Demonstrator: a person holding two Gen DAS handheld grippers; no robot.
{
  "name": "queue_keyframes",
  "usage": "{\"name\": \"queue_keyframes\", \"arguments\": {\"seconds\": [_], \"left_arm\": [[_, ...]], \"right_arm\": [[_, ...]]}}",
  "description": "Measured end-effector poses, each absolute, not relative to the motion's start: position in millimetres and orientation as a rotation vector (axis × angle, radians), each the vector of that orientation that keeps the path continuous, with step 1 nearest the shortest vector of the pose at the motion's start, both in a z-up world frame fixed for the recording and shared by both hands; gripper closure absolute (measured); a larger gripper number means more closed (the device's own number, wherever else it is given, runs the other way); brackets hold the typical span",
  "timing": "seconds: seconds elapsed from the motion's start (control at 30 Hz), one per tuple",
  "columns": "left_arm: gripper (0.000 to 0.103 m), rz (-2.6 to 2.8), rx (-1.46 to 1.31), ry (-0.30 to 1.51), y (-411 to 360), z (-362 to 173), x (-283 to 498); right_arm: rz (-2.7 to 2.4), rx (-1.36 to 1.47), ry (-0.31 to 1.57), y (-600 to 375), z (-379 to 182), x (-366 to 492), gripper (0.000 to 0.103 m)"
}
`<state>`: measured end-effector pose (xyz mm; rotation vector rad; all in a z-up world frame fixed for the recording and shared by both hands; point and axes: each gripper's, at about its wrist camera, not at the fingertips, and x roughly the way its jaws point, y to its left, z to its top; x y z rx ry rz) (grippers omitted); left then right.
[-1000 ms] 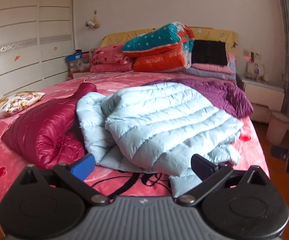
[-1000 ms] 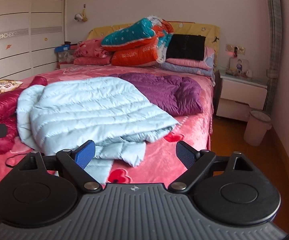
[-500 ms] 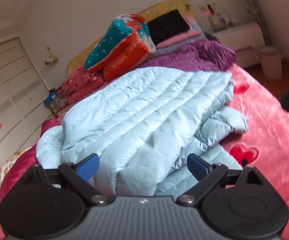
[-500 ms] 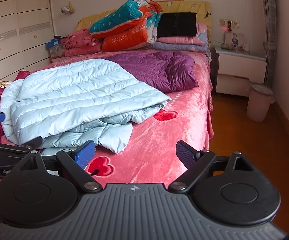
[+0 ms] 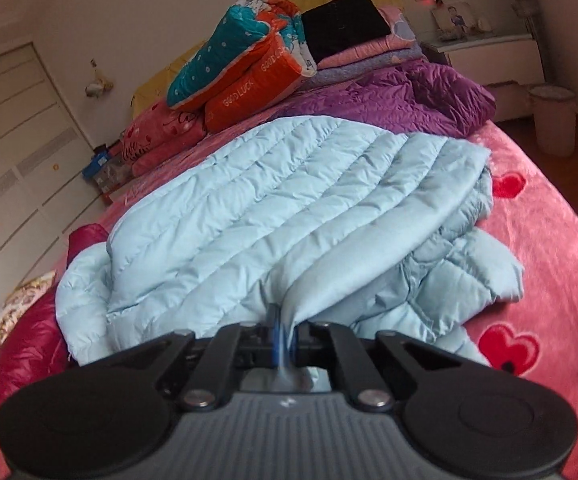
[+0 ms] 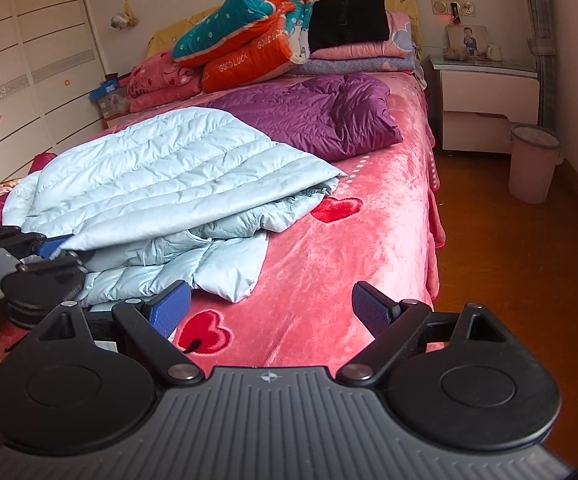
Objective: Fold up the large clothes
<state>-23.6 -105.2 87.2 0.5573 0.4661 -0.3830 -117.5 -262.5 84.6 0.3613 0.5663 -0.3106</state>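
Observation:
A light blue quilted down jacket (image 5: pixel 289 208) lies crumpled on the pink bed (image 5: pixel 549 240). My left gripper (image 5: pixel 285 334) is shut on the jacket's near edge and pinches a fold of fabric between its blue pads. In the right wrist view the jacket (image 6: pixel 161 184) lies left of centre, and the left gripper (image 6: pixel 55 246) grips its left hem. My right gripper (image 6: pixel 269 308) is open and empty, low over the bed just right of the jacket's loose sleeve (image 6: pixel 229 268).
A purple jacket (image 6: pixel 309 112) lies behind the blue one. A dark red jacket (image 5: pixel 25 344) lies to its left. Folded quilts and pillows (image 6: pixel 257 36) are stacked at the headboard. A nightstand (image 6: pixel 489 96) and bin (image 6: pixel 533 160) stand right of the bed.
My left gripper moved in to the jacket's near edge and closed on it. My right gripper came closer to the bed and stayed open.

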Motion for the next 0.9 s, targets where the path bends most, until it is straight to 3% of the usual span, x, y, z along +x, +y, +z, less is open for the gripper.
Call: {"name": "queue_keyframes", "arguments": {"seconds": [0.27, 0.57, 0.9], "left_arm": [[0.103, -0.453, 0.307, 0.403, -66, 176, -61], [0.103, -0.487, 0.056, 0.35, 30, 255, -136], [0.103, -0.461, -0.031, 0.41, 118, 251, -213]], "right_arm": [[-0.307, 0.447, 0.552, -276, 80, -123, 0.0], [-0.309, 0.527, 0.524, -291, 78, -133, 0.0], [-0.272, 0.634, 0.537, -287, 74, -146, 0.0]]}}
